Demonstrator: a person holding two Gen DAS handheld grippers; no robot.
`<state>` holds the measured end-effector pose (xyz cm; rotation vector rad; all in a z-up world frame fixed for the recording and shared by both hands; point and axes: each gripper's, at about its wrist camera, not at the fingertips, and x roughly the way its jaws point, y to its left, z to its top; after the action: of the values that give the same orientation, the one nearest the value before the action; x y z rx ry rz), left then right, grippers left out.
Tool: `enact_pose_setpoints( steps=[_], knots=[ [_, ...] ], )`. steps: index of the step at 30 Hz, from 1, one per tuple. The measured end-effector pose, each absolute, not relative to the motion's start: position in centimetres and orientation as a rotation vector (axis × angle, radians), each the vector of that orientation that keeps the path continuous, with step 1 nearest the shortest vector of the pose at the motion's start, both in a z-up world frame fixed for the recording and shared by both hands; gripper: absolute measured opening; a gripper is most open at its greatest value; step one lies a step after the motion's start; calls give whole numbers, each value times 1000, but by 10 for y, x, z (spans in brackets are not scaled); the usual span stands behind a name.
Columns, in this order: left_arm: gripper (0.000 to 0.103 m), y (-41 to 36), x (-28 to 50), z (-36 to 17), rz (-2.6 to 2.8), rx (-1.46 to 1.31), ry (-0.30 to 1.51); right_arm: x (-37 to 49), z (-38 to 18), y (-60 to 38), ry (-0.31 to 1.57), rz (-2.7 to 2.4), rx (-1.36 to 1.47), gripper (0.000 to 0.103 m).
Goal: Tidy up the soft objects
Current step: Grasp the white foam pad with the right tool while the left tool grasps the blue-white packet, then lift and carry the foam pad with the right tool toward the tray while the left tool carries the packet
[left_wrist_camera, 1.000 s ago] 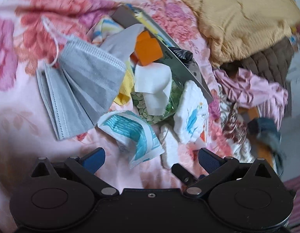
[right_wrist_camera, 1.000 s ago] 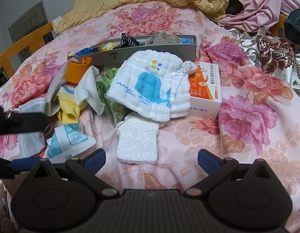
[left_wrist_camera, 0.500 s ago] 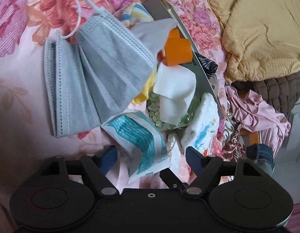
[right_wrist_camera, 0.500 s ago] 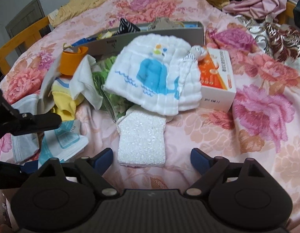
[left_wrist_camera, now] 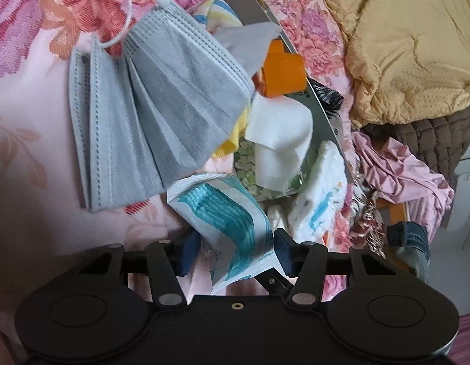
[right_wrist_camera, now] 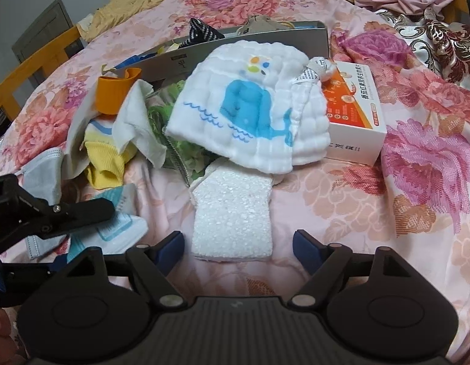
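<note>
Setting: floral pink bedspread with a messy pile of soft stuff in front of a gray metal box, yellow blanket bunched up behind.

Step in hand: looks like a double pick-up, each gripper lining up on its own item at the near edge of the pile.

Left gripper: jaws about half way in and closing, with the teal-and-white packet sitting right between them. Pads are at its edges, can't really tell if they're pressing yet, so I'd call it not gripped.

Right gripper: jaws fairly wide but closing too. The white sponge cloth has its near edge just between the fingertips, no contact that I can see.

Neighbours: gray face masks just beside the packet, whale-print cloth overlapping the sponge cloth's far end.

Next move, my guess: finish both squeezes, then lift gently so the whale cloth and masks don't get dragged along.
</note>
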<state>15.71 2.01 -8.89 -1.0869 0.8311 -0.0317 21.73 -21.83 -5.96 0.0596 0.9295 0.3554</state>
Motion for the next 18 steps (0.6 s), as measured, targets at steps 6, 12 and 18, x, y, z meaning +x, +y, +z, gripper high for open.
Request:
enact_pose_setpoints(
  steps=[6, 12, 18],
  knots=[
    [51, 16, 155, -88, -39, -1035, 824, 218, -61, -220, 934, 363, 76, 62],
    [51, 6, 154, -84, -82, -931, 812, 217, -62, -222, 932, 368, 90, 55],
    [50, 2, 150, -78, -91, -879, 799, 212, -56, -222, 916, 384, 80, 56]
  ],
)
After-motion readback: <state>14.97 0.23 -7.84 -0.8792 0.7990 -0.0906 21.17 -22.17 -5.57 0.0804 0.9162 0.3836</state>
